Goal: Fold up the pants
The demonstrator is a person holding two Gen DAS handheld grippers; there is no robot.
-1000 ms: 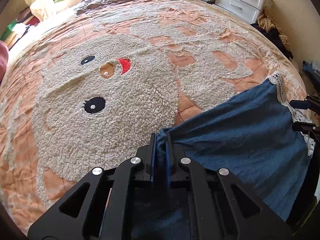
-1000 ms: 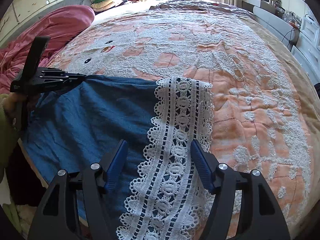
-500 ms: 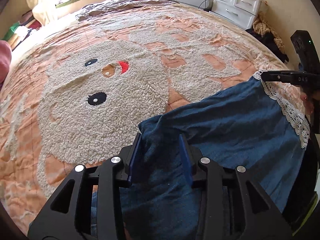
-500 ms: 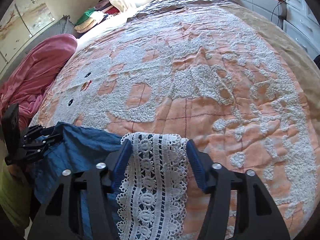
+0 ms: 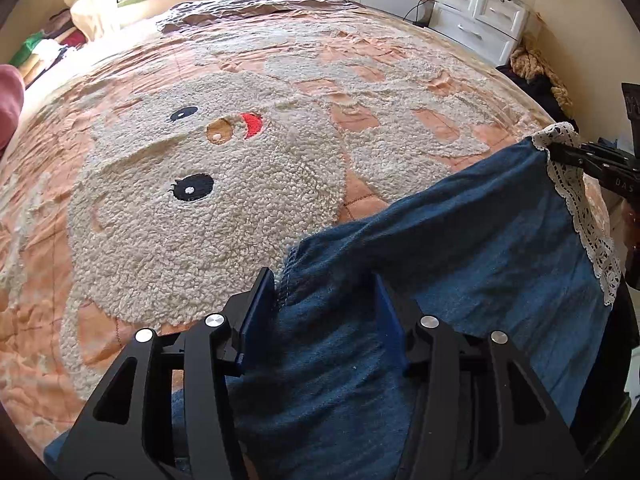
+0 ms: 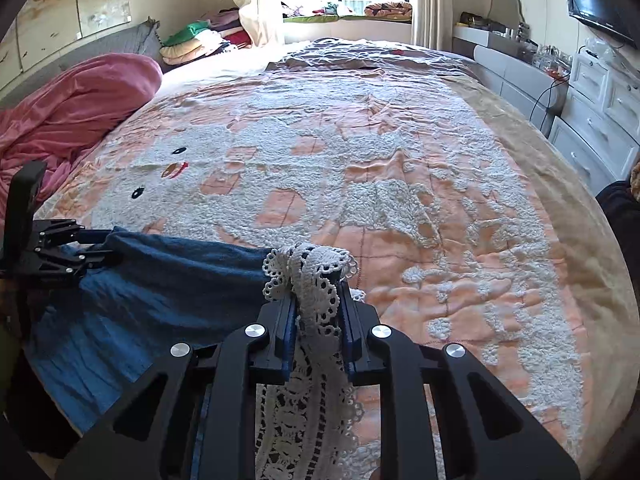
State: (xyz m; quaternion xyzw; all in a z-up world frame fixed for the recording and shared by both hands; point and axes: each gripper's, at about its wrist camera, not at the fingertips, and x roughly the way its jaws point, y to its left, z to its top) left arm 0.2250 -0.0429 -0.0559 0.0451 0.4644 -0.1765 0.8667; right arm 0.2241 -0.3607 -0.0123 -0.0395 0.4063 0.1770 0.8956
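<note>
Since the last frames my right gripper [image 6: 316,316] went from spread wide around the lace trim [image 6: 316,304] to pinched narrow on it — lace bunched between the blue pads. My left gripper [image 5: 326,314] did the reverse: clamped a second ago, its jaws now stand wide, with denim of the pants [image 5: 472,248] lying loose between the pads [image 5: 258,316], cloth touching the left pad's inner face. Pants sit at the near edge of the bedspread [image 6: 360,168], blue fabric stretched from left gripper across to the lace hem on the right. Right gripper's view shows the left gripper [image 6: 86,254] at the pants' far left corner; can't tell from there how wide it stands. Pink blanket [image 6: 76,104] lies left of the bedspread, white dresser [image 5: 480,12] to the right.
</note>
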